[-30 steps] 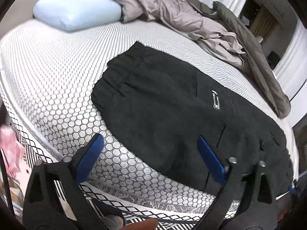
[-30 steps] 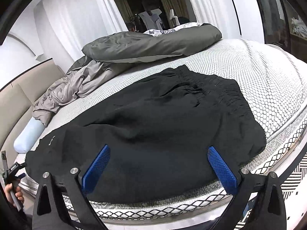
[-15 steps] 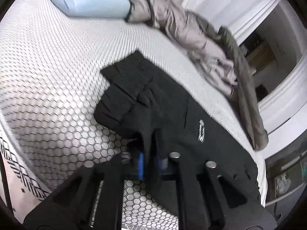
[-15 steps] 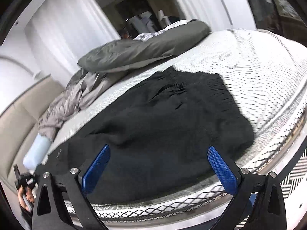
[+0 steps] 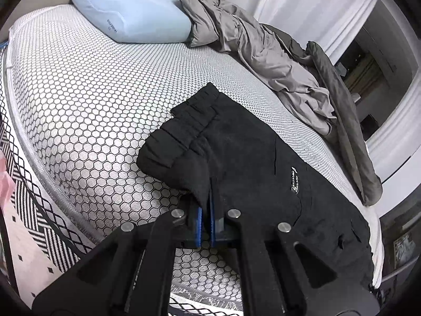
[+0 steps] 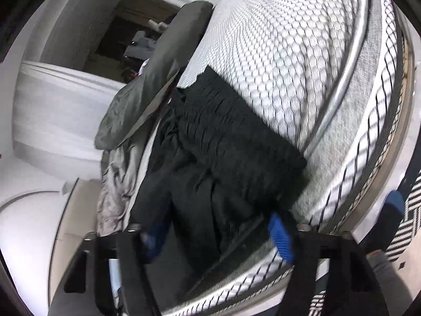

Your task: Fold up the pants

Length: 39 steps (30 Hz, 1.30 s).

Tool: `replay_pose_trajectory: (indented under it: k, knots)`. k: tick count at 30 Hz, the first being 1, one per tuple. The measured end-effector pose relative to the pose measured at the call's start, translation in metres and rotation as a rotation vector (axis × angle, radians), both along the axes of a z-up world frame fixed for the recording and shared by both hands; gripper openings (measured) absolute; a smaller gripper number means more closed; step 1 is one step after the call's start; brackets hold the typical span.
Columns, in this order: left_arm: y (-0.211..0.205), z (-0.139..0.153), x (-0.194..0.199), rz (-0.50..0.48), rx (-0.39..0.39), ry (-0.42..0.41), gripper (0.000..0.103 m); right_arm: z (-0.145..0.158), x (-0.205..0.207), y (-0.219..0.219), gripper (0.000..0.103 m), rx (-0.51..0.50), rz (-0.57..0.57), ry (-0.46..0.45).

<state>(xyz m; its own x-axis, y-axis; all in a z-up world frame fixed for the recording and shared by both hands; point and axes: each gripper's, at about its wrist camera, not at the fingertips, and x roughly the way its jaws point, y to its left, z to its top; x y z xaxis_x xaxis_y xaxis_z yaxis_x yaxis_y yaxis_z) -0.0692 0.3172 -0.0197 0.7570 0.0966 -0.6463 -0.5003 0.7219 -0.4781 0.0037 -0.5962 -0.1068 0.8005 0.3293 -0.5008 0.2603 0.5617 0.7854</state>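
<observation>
- Black pants (image 5: pixel 263 163) spread flat across honeycomb-patterned mattress (image 5: pixel 79 100), near its front edge; small white logo facing up, ribbed cuffs or waistband at either end — cannot tell which.
- Left gripper (image 5: pixel 205 210) clamped tight on a pinch of cloth at the near edge of the ribbed end; blue pads pressed together with fabric bunched and lifted between them.
- Right gripper (image 6: pixel 218 234) rolled sideways over the other end of the pants, view blurred; jaws just closing, now about half apart, with dark cloth lying between the blue pads (image 6: pixel 281 237) but no clear pressing on it yet.
- Pale blue pillow (image 5: pixel 131 13) and crumpled grey bedding (image 5: pixel 263 52) well apart from the garment, along the far side.
- Step in hand, by judgement: securing both near-edge corners before the first fold; left done, right not yet.
- Next move likely calls for finishing the right-hand pinch on the near edge, then lifting both ends together and carrying that edge over to the far edge, keeping cloth taut to avoid a crooked crease.
</observation>
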Motion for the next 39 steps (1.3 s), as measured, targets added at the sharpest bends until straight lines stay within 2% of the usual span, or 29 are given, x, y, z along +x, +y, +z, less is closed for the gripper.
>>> replay_pose_trajectory:
  k: [3, 5, 7, 10, 13, 15, 18, 21, 24, 27, 30, 39]
  knots:
    - [-0.003, 0.003, -0.011, -0.015, 0.024, -0.001, 0.001, 0.022, 0.002, 0.012, 0.037, -0.16, 0.01, -0.007]
    - [-0.005, 0.003, -0.015, -0.022, 0.039, 0.007, 0.002, 0.029, -0.002, 0.017, 0.035, -0.226, 0.017, -0.001]
    - [-0.003, -0.004, -0.022, -0.023, 0.029, 0.02, 0.002, 0.027, -0.01, 0.014, 0.036, -0.212, 0.027, 0.007]
    - [0.001, -0.012, -0.03, -0.027, -0.016, 0.021, 0.002, 0.018, -0.021, 0.004, 0.04, -0.13, 0.028, -0.011]
    - [-0.003, -0.009, -0.029, -0.026, 0.01, 0.02, 0.001, 0.024, -0.029, 0.008, 0.046, -0.168, 0.04, -0.056]
    - [-0.007, -0.007, -0.026, -0.025, 0.043, 0.033, 0.001, 0.029, -0.029, 0.013, 0.046, -0.189, 0.037, -0.061]
    - [-0.008, -0.01, -0.02, -0.028, 0.038, 0.048, 0.001, 0.033, -0.022, 0.017, 0.046, -0.2, 0.03, -0.041]
    - [-0.005, -0.013, -0.017, -0.029, 0.027, 0.056, 0.001, 0.038, -0.018, 0.027, 0.045, -0.309, 0.015, -0.01]
    - [-0.011, -0.013, -0.013, -0.03, 0.063, 0.08, 0.002, 0.046, -0.017, 0.046, 0.042, -0.475, 0.007, 0.037]
    - [-0.015, -0.011, -0.009, -0.02, 0.089, 0.093, 0.002, 0.051, -0.017, 0.057, 0.042, -0.543, 0.003, 0.044]
    - [-0.017, -0.008, -0.008, -0.004, 0.093, 0.1, 0.002, 0.054, -0.021, 0.062, 0.042, -0.578, 0.009, 0.043]
    - [-0.025, -0.001, -0.004, 0.009, 0.138, 0.134, 0.001, 0.063, -0.036, 0.063, 0.042, -0.564, 0.028, -0.011]
